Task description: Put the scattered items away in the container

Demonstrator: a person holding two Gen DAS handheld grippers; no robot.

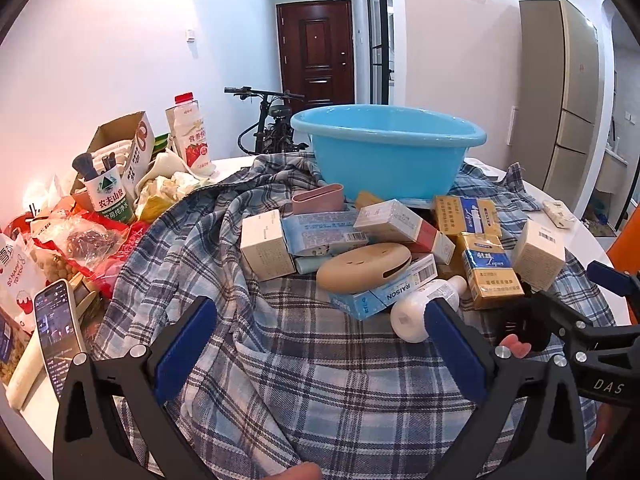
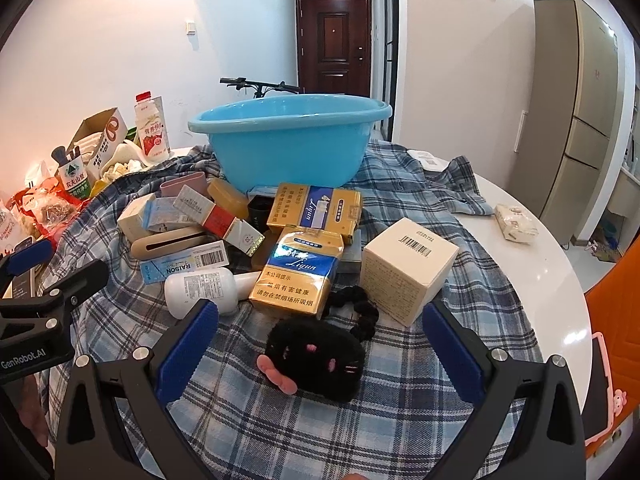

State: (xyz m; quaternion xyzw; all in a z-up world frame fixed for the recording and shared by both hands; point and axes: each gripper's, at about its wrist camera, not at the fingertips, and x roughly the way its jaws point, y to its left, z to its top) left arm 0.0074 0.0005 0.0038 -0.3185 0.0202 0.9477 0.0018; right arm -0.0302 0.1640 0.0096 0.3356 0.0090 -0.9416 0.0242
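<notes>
A light blue basin (image 1: 388, 148) (image 2: 288, 140) stands at the back of a plaid cloth (image 1: 288, 380). In front of it lies a heap: a white box (image 1: 266, 246), a tan oval case (image 1: 364, 266), a RAISON box (image 1: 384, 292), a white bottle (image 1: 420, 314) (image 2: 200, 290), gold cartons (image 1: 490, 276) (image 2: 298, 272) and a cream box (image 2: 408, 268). My left gripper (image 1: 320, 328) is open over bare cloth, just short of the heap. My right gripper (image 2: 320, 332) is open, and a black plush toy (image 2: 320, 360) lies between its fingers untouched. A black hair tie (image 2: 362, 308) lies beside the toy.
Clutter crowds the table's left side: a milk bottle (image 1: 192, 140), a cardboard box (image 1: 124, 144), snack bags (image 1: 80, 244) and a phone (image 1: 58, 328). A small white packet (image 2: 514, 222) lies on the bare white tabletop (image 2: 540, 280) at right. An orange chair (image 2: 616, 320) stands close by.
</notes>
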